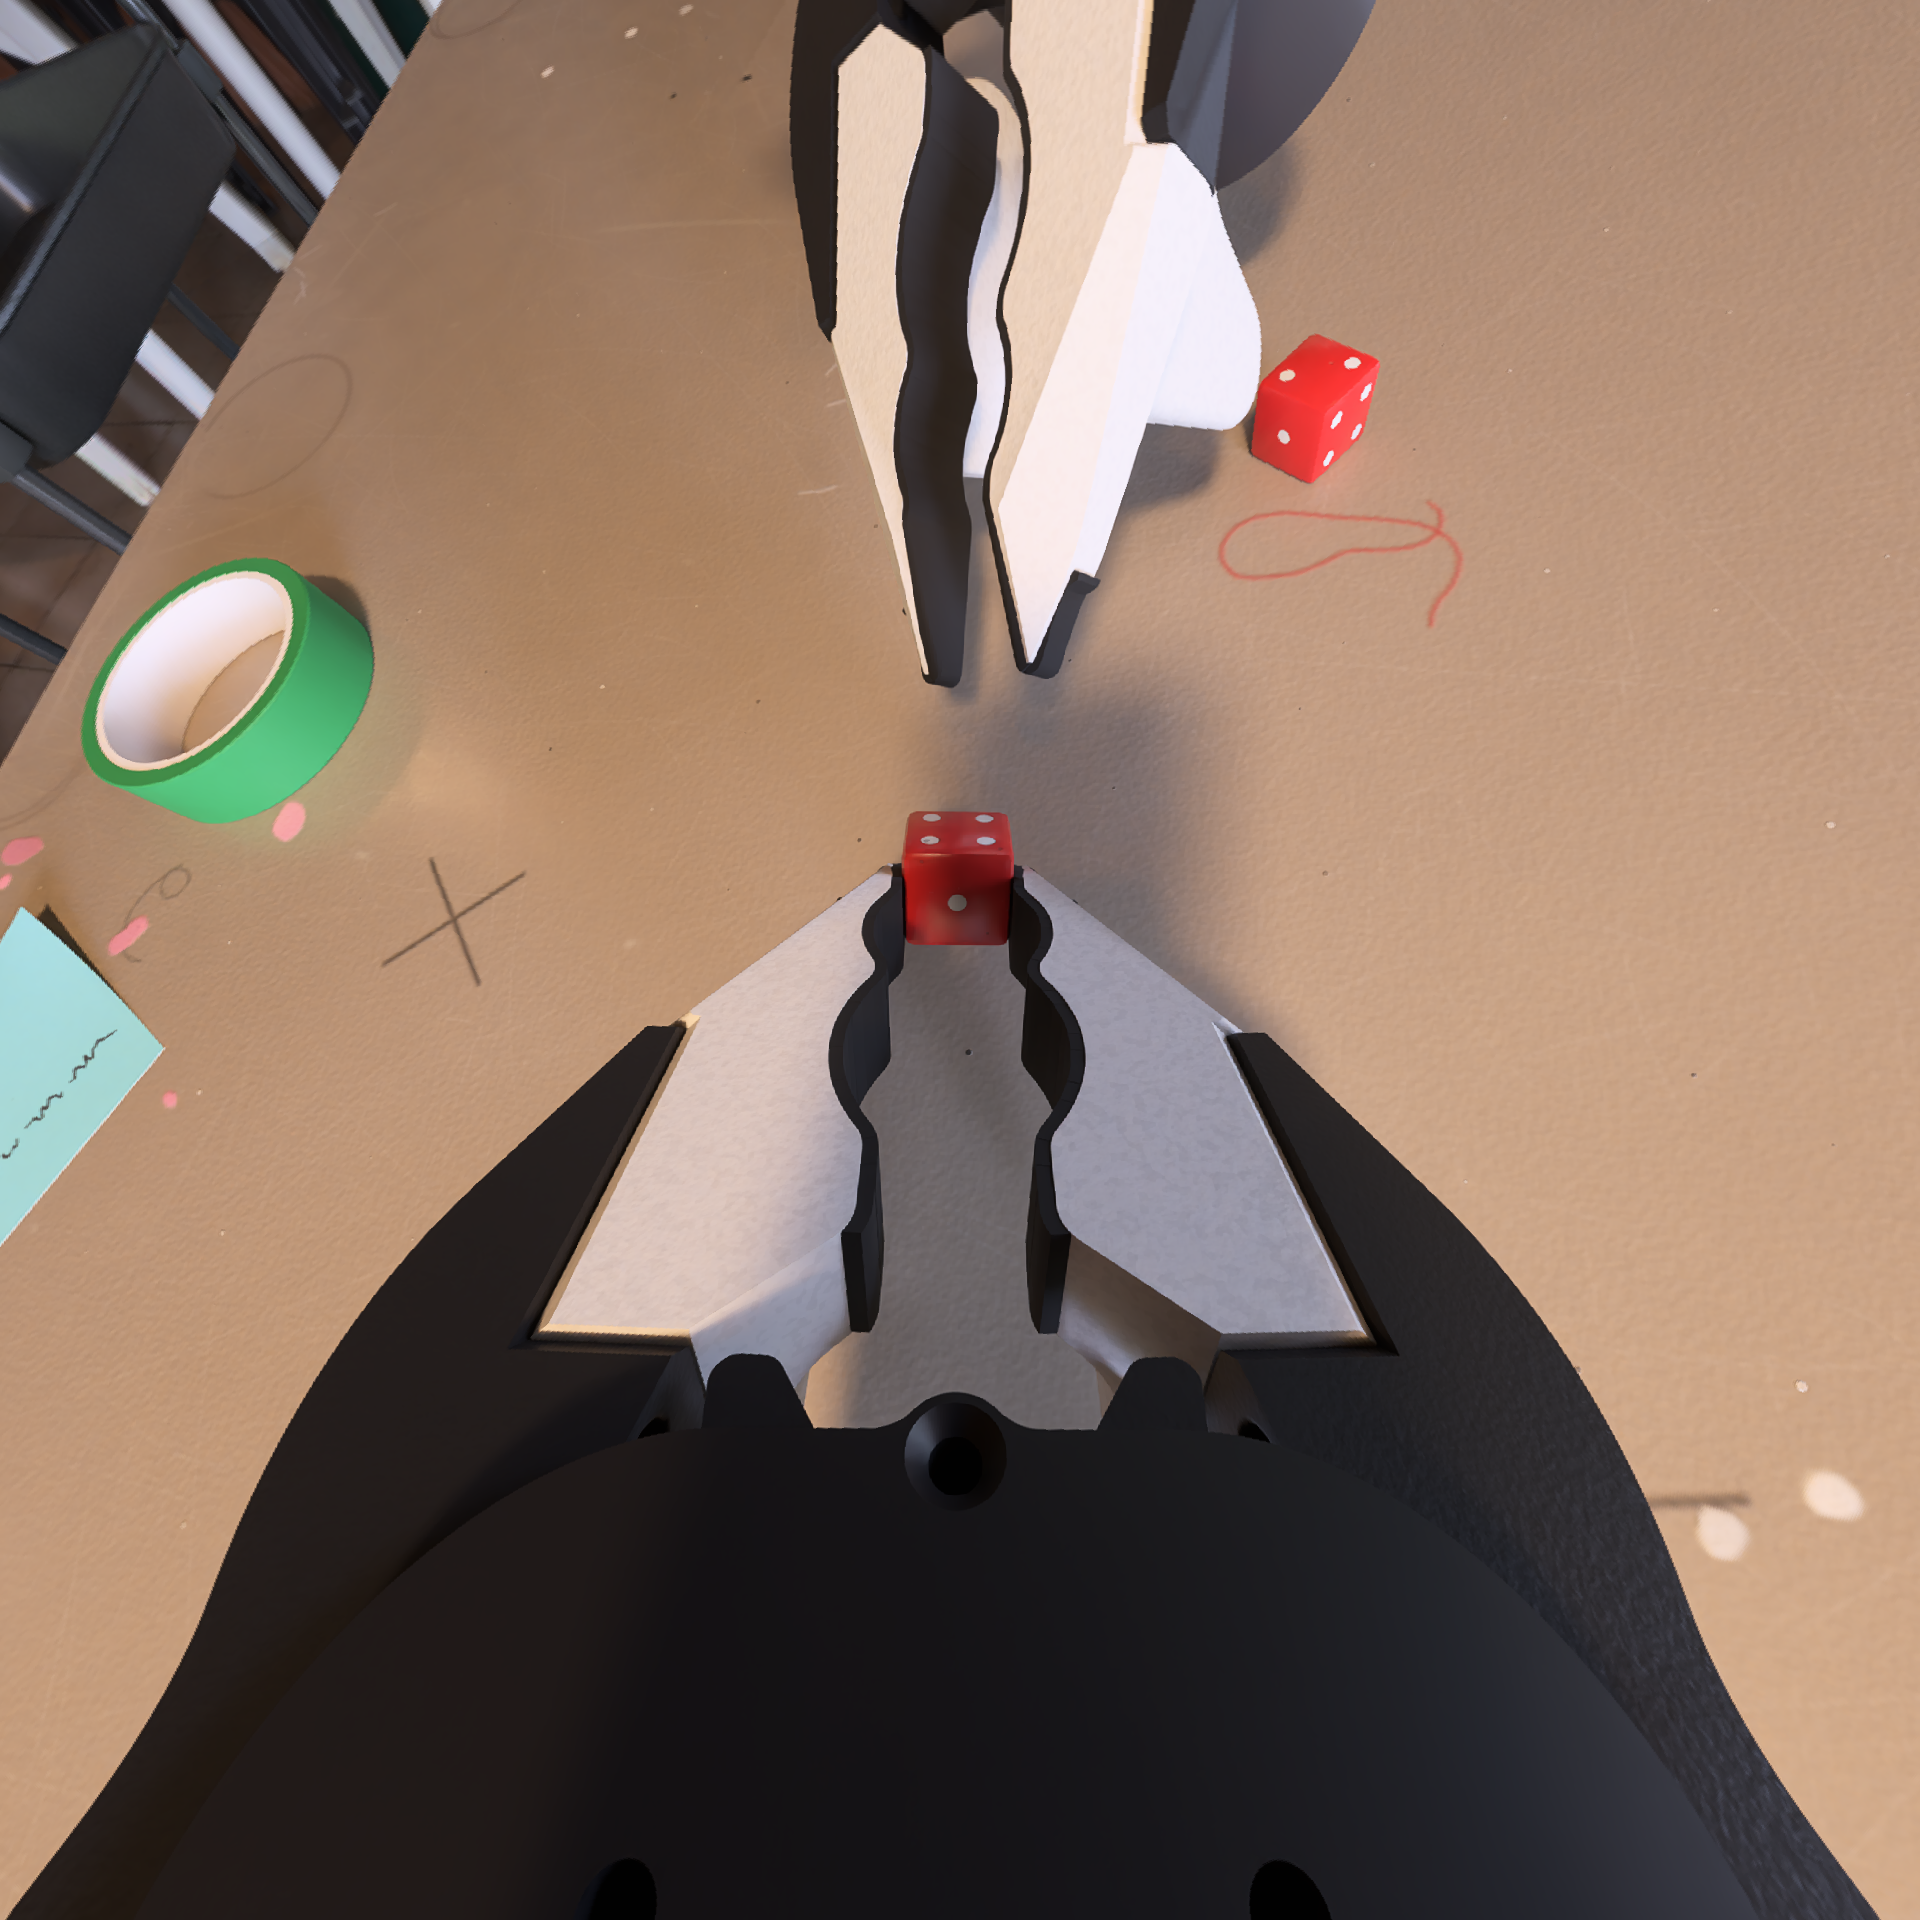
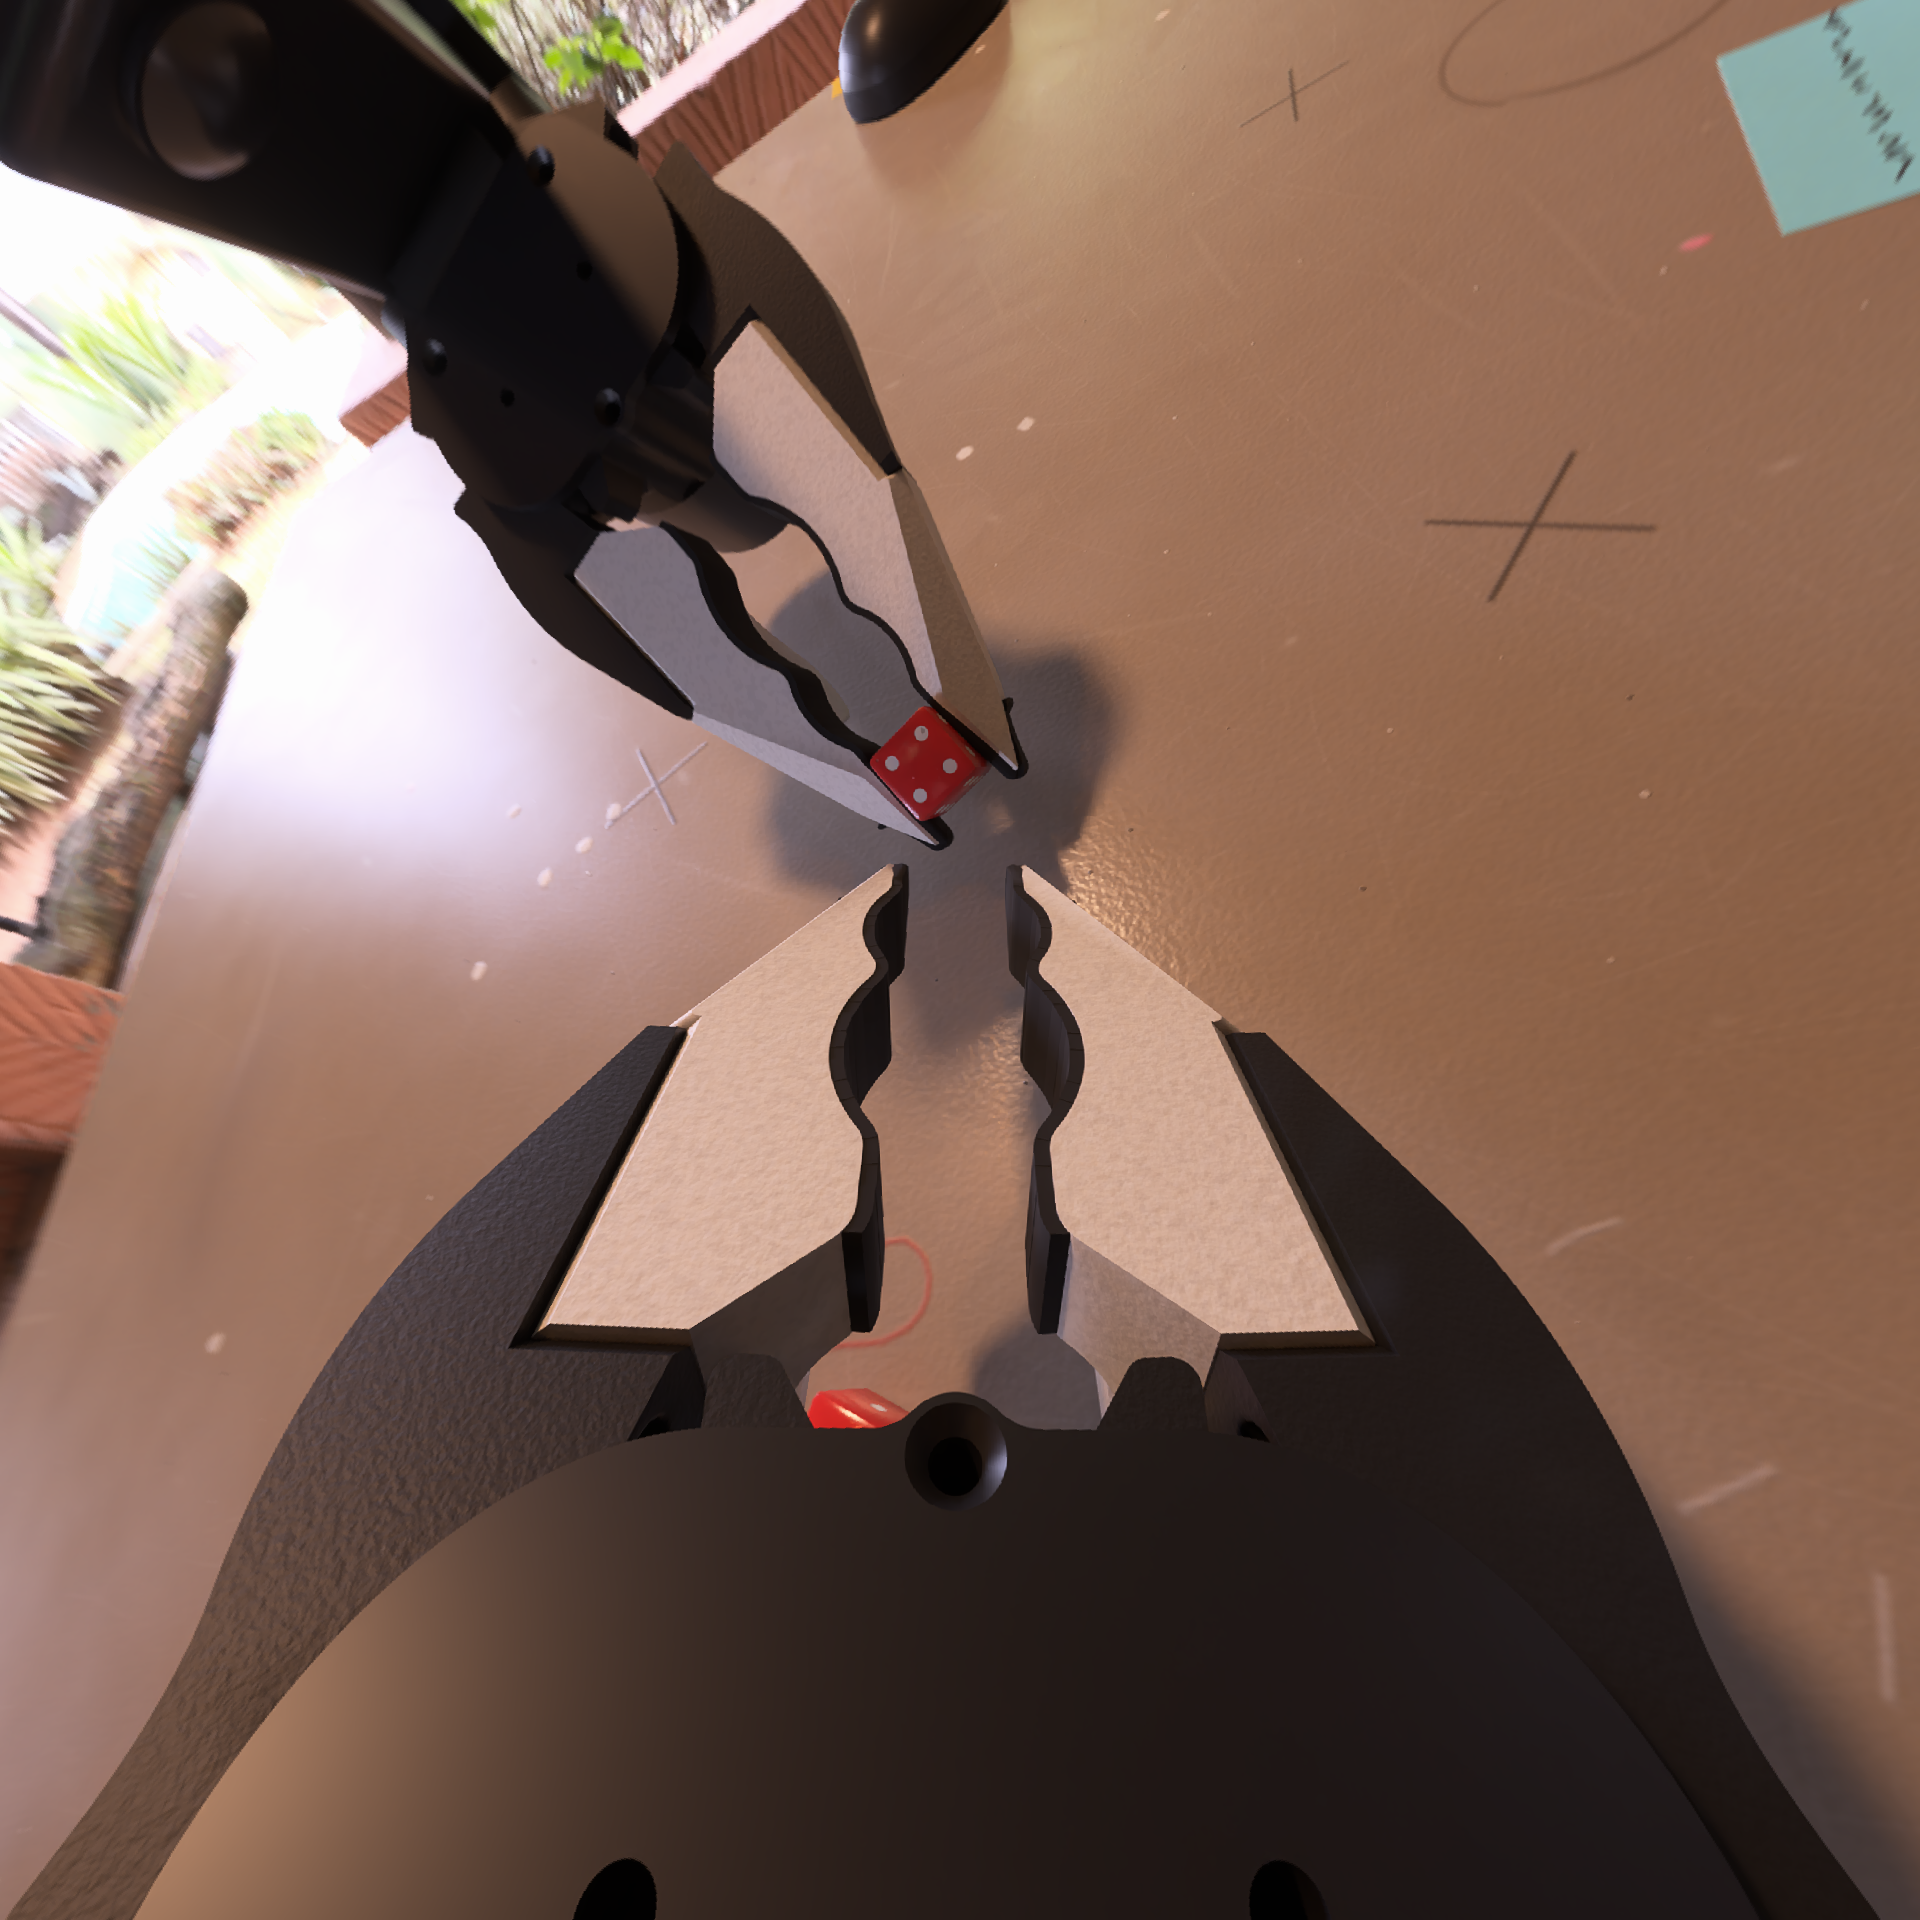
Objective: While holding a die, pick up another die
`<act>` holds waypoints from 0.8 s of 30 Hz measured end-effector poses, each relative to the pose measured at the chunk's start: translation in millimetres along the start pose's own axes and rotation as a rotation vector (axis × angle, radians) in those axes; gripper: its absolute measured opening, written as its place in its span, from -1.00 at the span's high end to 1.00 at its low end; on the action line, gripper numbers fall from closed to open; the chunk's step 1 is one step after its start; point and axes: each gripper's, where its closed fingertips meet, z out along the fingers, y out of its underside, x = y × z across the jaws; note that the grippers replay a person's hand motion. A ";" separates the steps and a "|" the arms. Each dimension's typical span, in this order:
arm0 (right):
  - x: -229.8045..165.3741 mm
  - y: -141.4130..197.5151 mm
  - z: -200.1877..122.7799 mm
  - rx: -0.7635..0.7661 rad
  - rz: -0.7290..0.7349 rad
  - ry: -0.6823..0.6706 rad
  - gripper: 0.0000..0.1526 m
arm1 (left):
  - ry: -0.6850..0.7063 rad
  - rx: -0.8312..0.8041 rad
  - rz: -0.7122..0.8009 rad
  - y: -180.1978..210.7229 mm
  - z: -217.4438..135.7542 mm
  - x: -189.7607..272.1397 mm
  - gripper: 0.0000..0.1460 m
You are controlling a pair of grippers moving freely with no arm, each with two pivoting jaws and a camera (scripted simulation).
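held die [image 1: 956, 878] pinched at tips of left tongs [image 1: 956, 883], off the bench [image 1: 1558, 935] | second die [image 1: 1314, 407] loose at 1 o'clock | right tongs [image 2: 956, 883] parted, empty (likely readying its pickup) | green tape [image 1: 229, 691] at 10 o'clock

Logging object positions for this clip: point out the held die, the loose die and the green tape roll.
held die [image 1: 957, 878], left wrist view, front face between the fingertips.
loose die [image 1: 1315, 407], left wrist view, middle of the cube.
green tape roll [image 1: 272, 722], left wrist view, outer green band.
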 end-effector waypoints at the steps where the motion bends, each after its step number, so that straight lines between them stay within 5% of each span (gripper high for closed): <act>1: 0.4 0.3 0.1 -0.005 -0.031 0.013 0.76 | 0.001 -0.001 -0.001 0.2 0.1 0.1 0.74; 8: 2.2 4.3 1.0 -0.046 -0.532 0.184 0.76 | 0.008 -0.026 0.020 2.7 2.1 2.3 0.74; 10: 4.0 1.5 0.0 -0.036 -0.485 0.207 0.70 | -0.004 -0.007 -0.001 0.9 0.3 -0.9 0.74; 13: -0.2 -2.4 -2.6 -0.002 -0.216 0.079 0.37 | -0.029 0.023 -0.040 -1.6 -3.0 -6.9 0.74; 16: -0.9 -0.2 -4.3 0.001 -0.075 -0.002 0.38 | -0.040 0.027 -0.048 -1.8 -3.7 -8.8 0.74; 24: -21.4 -18.7 -3.9 0.112 -0.303 0.007 0.39 | -0.022 -0.032 0.000 3.6 2.0 -2.3 0.74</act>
